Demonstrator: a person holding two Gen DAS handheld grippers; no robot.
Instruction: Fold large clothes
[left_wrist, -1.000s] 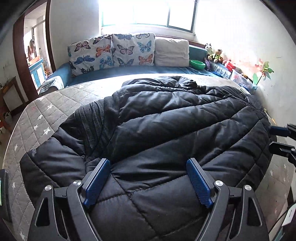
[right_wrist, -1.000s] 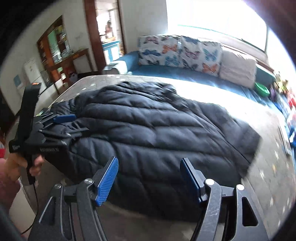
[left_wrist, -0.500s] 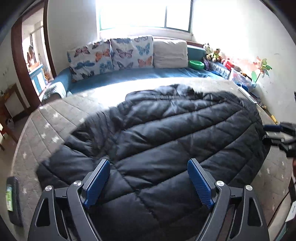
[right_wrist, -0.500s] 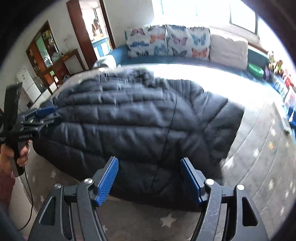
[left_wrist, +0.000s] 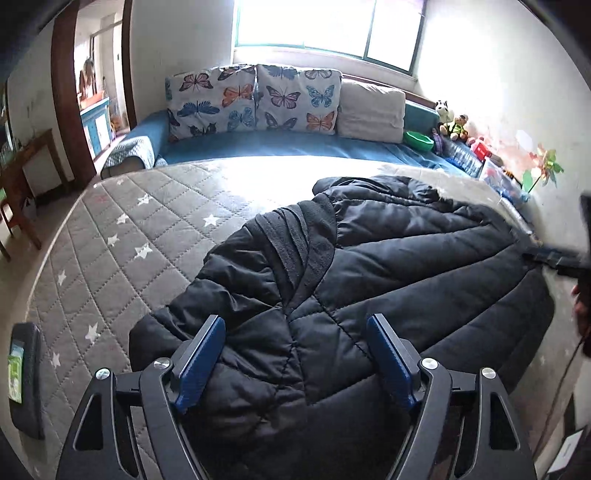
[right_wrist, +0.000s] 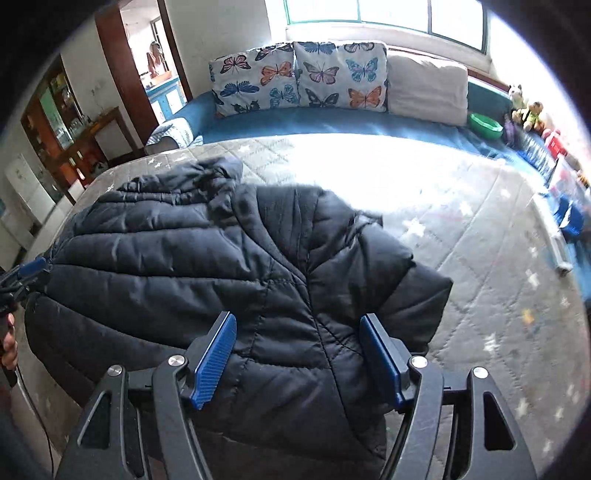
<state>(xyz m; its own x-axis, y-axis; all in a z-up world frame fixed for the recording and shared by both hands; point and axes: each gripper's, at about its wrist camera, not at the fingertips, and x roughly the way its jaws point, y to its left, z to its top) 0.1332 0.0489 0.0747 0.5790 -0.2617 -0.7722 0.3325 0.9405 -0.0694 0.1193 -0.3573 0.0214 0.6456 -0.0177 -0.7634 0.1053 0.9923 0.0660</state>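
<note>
The black quilted jacket is spread on the star-patterned mattress. The left gripper and right gripper are held over opposite ends, jaws apart, nothing clamped. Both ends are best pinched deep at the seams, then lifted evenly so the padding folds without bunching.

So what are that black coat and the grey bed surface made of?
The coat looks like a padded synthetic shell, nylon or polyester: puffy stitched panels with a faint sheen. Its collar seems matte fleece. The mattress appears to be woven quilted fabric, with diamond stitching and white stars.
</note>
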